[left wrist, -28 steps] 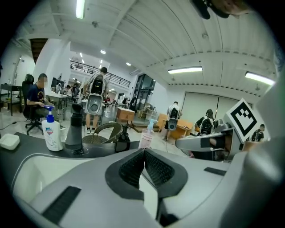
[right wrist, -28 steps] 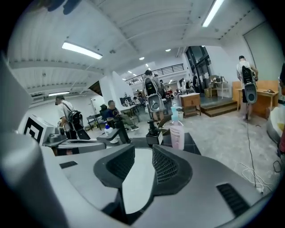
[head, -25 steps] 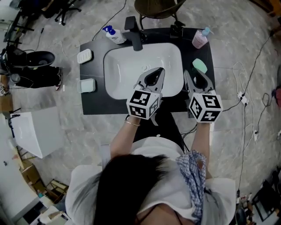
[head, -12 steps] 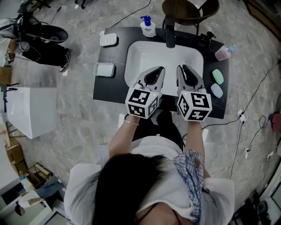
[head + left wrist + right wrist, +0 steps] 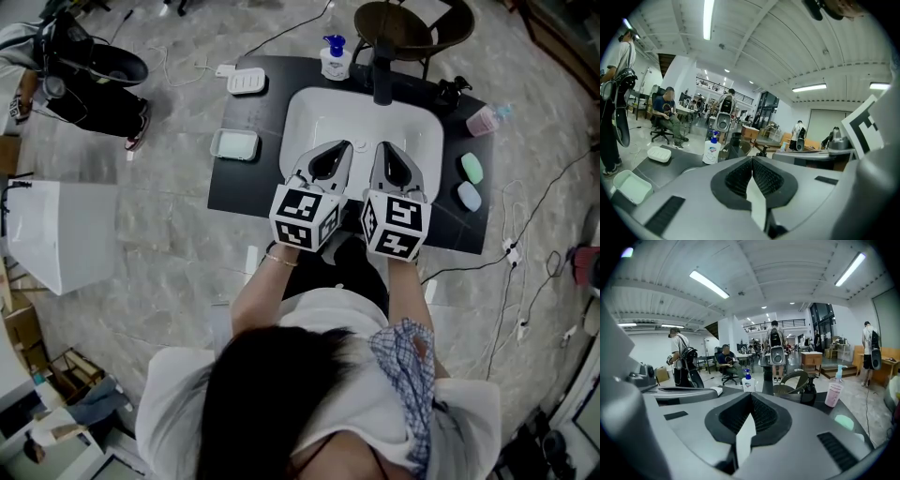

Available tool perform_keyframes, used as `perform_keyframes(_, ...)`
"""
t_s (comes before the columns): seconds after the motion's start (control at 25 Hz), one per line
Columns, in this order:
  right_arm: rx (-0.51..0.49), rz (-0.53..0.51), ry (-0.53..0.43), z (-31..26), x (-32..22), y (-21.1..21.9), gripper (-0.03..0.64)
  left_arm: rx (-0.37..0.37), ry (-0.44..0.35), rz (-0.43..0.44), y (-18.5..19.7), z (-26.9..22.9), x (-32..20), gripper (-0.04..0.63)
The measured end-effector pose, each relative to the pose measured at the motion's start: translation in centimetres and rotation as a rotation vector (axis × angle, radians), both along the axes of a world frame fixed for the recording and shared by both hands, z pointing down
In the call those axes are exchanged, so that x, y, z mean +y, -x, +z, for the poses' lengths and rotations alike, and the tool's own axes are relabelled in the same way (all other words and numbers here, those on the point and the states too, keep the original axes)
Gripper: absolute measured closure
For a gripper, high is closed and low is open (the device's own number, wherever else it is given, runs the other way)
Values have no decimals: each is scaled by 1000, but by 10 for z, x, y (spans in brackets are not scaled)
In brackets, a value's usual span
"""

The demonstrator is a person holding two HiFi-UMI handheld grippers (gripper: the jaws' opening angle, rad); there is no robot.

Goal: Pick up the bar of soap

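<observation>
Hovering side by side over the near rim of the white sink (image 5: 319,122), found the left gripper (image 5: 335,148) and the right gripper (image 5: 385,148), marker cubes toward the person, tips pointing at the black faucet (image 5: 382,75). Read the left jaws as clenched: ribbed pads pressed flat together, nothing between. Read the right jaws much the same: just been closing, now pad to pad, nothing caught between. Held no soap in either tool.

Spotted the green bar of soap (image 5: 472,168) lying on the black counter (image 5: 244,187), right of the sink and well clear of both grippers. Saw a pale blue bar (image 5: 468,196) just beside it, nearer the front edge. Saw a pink pump bottle (image 5: 483,119) toward the back right corner. Noted a white pump bottle (image 5: 336,58) just left of the faucet at the back edge. On the counter's left side, logged a white soap dish (image 5: 247,82) at the back and a pale green tray (image 5: 234,144) farther forward, apart from each other. Could not tell the contents of the dish.

Beyond the counter, saw a round dark chair (image 5: 410,23). Off to the left on the grey floor (image 5: 159,262), noted a dark scooter (image 5: 94,70) and a white box (image 5: 61,234). Traced cables (image 5: 525,253) across the floor right of the counter. In the gripper views, made out several people standing and one seated in an open hall under strip lights.
</observation>
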State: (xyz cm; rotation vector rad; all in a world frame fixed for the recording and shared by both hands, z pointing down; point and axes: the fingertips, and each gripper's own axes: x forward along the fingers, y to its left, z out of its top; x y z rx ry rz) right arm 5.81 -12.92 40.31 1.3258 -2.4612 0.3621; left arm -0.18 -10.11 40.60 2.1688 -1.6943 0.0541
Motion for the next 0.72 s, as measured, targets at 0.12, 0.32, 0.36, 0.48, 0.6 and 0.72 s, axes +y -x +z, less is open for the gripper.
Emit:
perform_keyframes(0.12,24,14,20,8,1,2,602,-10,-4,10,0,0,0,584)
perform_keyframes(0.32,13,-6,28,12,4,7,603,-9,-2,9,4,1,-2,584)
perform_keyframes(0.36,12,-12,24,11,5,8,603,-8,0,8,5,2,-2,584)
perform_keyframes(0.48,17,-26,14,11,5,11,603,-11,4,3,7,4,-3,584)
perform_keyframes(0.6,27,-37,11,11,7,13,603,-14,5,2,7,3,-3,584)
perform_keyframes(0.72,31,-41,7,10,7,13,603,-13,4,3,5,2,-4,584)
